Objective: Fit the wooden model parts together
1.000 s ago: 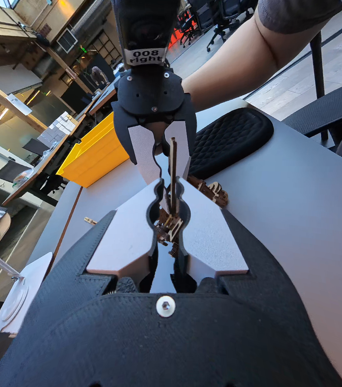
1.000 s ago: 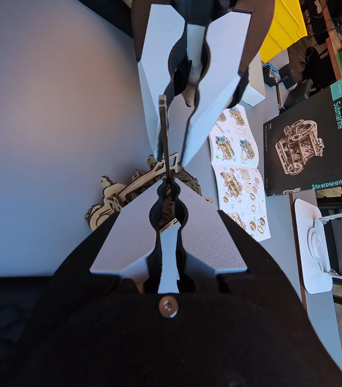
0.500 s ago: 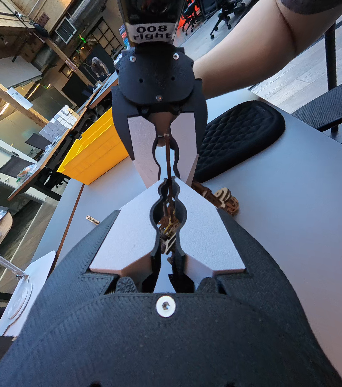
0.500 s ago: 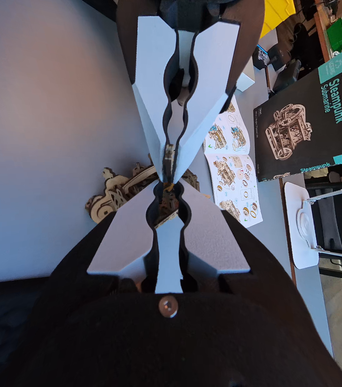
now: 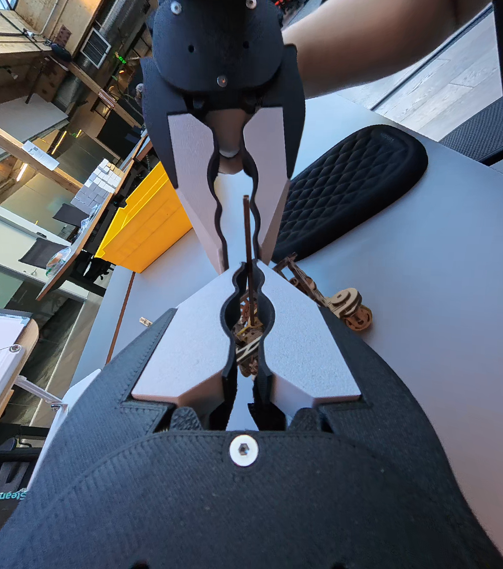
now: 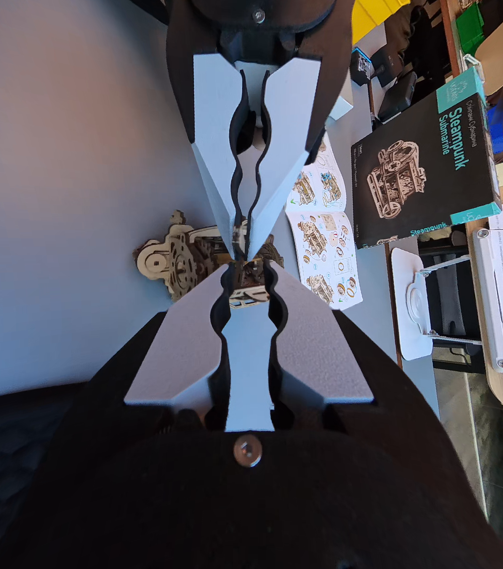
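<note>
left fingers: left gripper (image 5: 247,271) closed on a thin flat wooden part (image 5: 246,234) seen edge-on; pads pinch it near the tips, the rest sticks out ahead. Right wrist view shows the same: left fingers (image 6: 213,172) shut on it, pointing down at the model

right fingers: right gripper (image 5: 239,243) open, fingers either side of the part's free end with a gap on each side, not pressing. Own view agrees, nothing between the tips

part: held upright, edge towards the left camera, directly above the model. Probably kept vertical so its lower edge can drop straight into a slot

model: wooden model (image 6: 182,261) sits on the grey surface (image 5: 428,277) right under both sets of tips; gears and a wheel end visible. Not clamped by anything

step: looks like a handover just made or a re-grip, left carries the part while right stands off. Guess only

next: likely lower the part into its slot; right could steady the model or press from the top. Slot itself hidden behind the fingers, can't tell alignment

risk: thin piece, pinched at one end only, could twist or snap if pushed off-axis; loose model may slide

reference: open instruction booklet (image 6: 321,231) and black kit box (image 6: 422,169) lie beside the model, near enough for checking the picture

other: black pad (image 5: 351,191) and yellow bin (image 5: 145,228) behind, not in play
</note>
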The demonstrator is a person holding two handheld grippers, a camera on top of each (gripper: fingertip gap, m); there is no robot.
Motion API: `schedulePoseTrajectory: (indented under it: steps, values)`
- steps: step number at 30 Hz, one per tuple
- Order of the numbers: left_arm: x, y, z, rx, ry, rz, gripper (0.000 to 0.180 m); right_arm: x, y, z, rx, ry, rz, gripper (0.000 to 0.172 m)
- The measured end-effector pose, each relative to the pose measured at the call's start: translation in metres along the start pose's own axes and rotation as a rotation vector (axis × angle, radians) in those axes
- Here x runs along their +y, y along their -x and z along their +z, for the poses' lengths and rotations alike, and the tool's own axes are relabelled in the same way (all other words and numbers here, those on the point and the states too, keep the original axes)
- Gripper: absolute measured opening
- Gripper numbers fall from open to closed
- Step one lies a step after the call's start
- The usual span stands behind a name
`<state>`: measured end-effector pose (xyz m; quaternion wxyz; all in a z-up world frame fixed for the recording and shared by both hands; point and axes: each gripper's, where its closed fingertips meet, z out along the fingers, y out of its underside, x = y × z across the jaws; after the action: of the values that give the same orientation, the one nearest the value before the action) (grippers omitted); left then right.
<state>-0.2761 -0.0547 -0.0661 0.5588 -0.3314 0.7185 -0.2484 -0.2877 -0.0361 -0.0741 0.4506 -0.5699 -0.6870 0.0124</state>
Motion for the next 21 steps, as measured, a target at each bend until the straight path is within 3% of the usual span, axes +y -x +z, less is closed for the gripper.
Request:
schedulePoseTrajectory:
  steps: [9,21]
  values:
    - [0.001,0.001,0.0,0.0,0.0,-0.006,0.0,-0.028,0.001,-0.034,0.007,-0.081,0.054,0.022]
    - [0.002,0.0,0.0,0.005,0.005,-0.006,0.0,-0.028,0.002,-0.022,0.078,0.077,-0.028,0.008]
